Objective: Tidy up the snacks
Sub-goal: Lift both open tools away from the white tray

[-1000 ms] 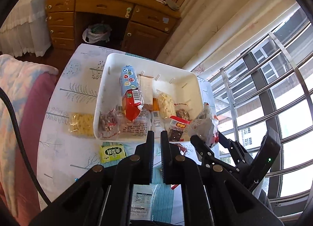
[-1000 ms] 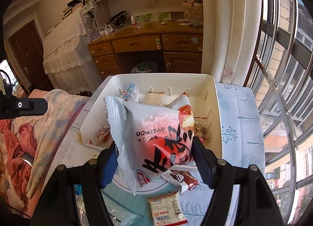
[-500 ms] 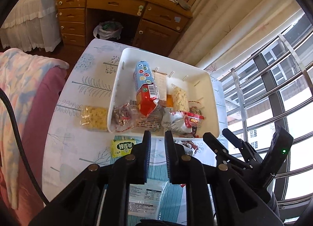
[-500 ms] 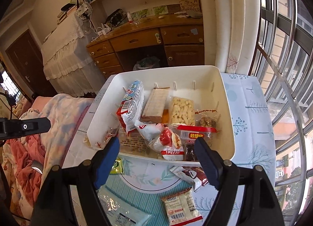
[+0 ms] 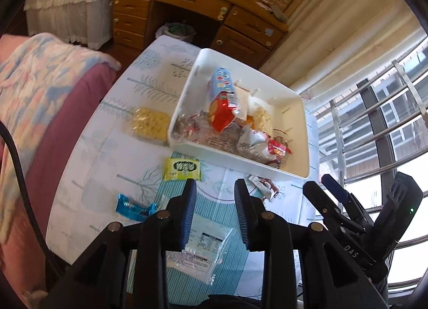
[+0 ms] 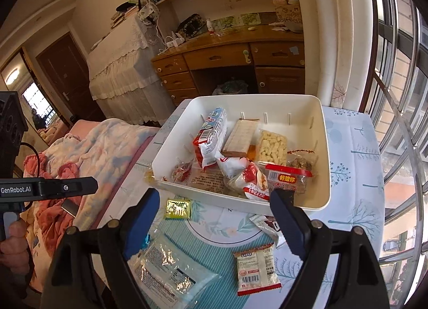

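Crinkly packets (image 6: 171,279) are lying flat on the tabletop (image 5: 101,148); both grippers' fingers (image 5: 187,215) (image 6: 140,224) are opening empty, risking slipping off or nudging the bin (image 6: 325,164).

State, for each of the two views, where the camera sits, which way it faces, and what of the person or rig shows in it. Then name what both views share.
Left wrist: sits on the left gripper, looking steeply down at the table; its opening, empty jaws and the right gripper show.
Right wrist: sits on the right gripper, facing the desk; its opening, empty jaws and a hand show.
Shared: white bin, yellow-green packet.
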